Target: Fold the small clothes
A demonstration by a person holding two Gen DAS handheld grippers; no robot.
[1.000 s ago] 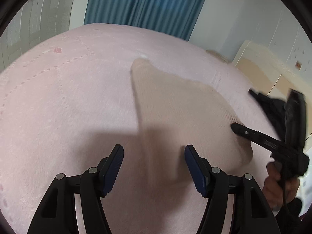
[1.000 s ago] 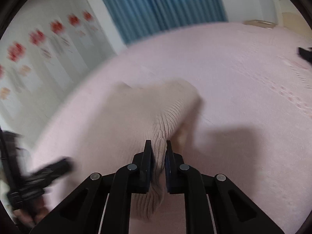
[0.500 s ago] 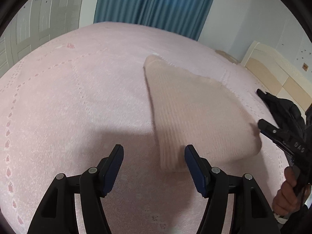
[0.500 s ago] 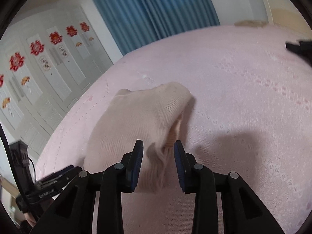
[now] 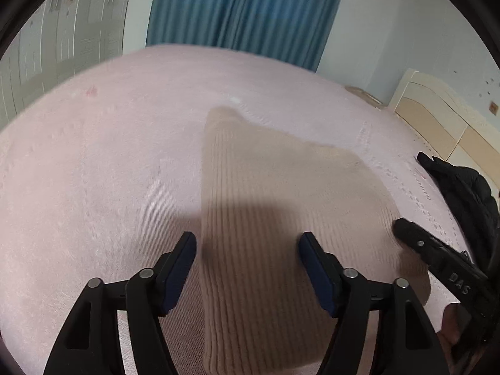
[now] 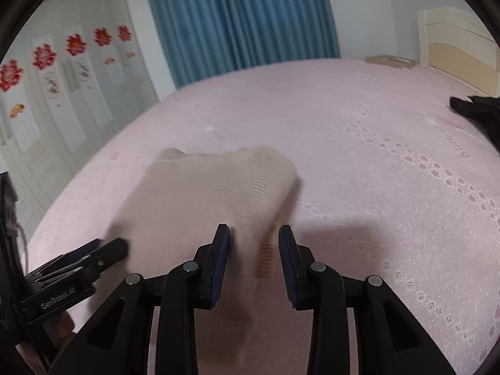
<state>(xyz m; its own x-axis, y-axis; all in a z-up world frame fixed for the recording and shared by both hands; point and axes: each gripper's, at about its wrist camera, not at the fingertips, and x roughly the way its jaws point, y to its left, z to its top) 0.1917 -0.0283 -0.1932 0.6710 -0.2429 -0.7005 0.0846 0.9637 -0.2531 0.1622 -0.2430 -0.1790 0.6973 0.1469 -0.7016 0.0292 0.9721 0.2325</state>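
- My left gripper [image 5: 247, 268] hangs low over the bed with its jaws spread wide, holding nothing; the left edge of the beige knit garment [image 5: 281, 218] runs up between its blue-padded fingers [image 5: 179, 268].
- My right gripper [image 6: 253, 261] also has its jaws apart, narrower than the left, gripping nothing; a ribbed edge of the beige knit garment [image 6: 203, 200] lies under the gap, blurred.
- From the left wrist view, my right gripper's tip [image 5: 437, 259] comes in at 3 o'clock, at the garment's right edge; whether it touches the cloth I cannot tell.
- From the right wrist view, my left gripper [image 6: 78, 265] enters at 9 o'clock, its tip at the garment's left side.
- The garment lies flat on the pink bedspread [image 5: 93, 172], stretching from my fingers toward 12 o'clock and narrowing to a corner at its far end.
- A black garment [image 5: 462, 193] sits on the bedspread at 3 o'clock in the left view, apart from the beige one.
- Farther out, a cream headboard [image 5: 437, 115] stands at 2 o'clock.
- A blue curtain [image 6: 240, 18] hangs at 12 o'clock beyond the bed.
- White wardrobe doors with red flower stickers [image 6: 43, 56] stand at 10 o'clock.
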